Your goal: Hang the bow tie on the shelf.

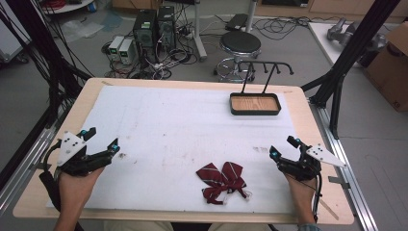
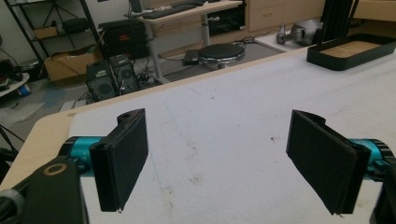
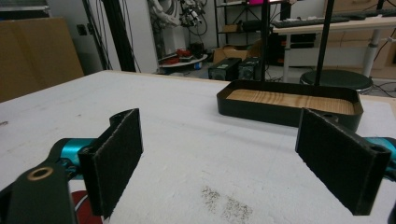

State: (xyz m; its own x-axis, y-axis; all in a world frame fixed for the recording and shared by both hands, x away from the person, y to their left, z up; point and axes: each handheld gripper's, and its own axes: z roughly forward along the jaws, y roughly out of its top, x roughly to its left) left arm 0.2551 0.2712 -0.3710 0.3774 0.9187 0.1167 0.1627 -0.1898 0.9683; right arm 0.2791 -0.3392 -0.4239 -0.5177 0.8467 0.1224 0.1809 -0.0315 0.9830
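Observation:
A dark red bow tie with thin white stripes (image 1: 223, 181) lies on the white mat near the front edge, right of centre. A red corner of the bow tie (image 3: 84, 206) shows low in the right gripper view. My left gripper (image 1: 101, 140) rests at the left side of the table, open, with nothing between its pads (image 2: 122, 158). At the right side my right gripper (image 1: 284, 147) stands open too, its pads (image 3: 114, 161) wide apart over bare mat. A black tray with a wooden floor (image 1: 255, 104) and a black hanger rack (image 1: 266, 67) stands at the back right.
The white mat (image 1: 168, 125) covers most of the wooden table (image 1: 308, 115). Small dark smudges (image 1: 261, 149) mark the mat near the right gripper. Behind the table are a round stool (image 1: 239, 45), computer towers (image 1: 154, 26), cables, and a cardboard box (image 1: 392, 62).

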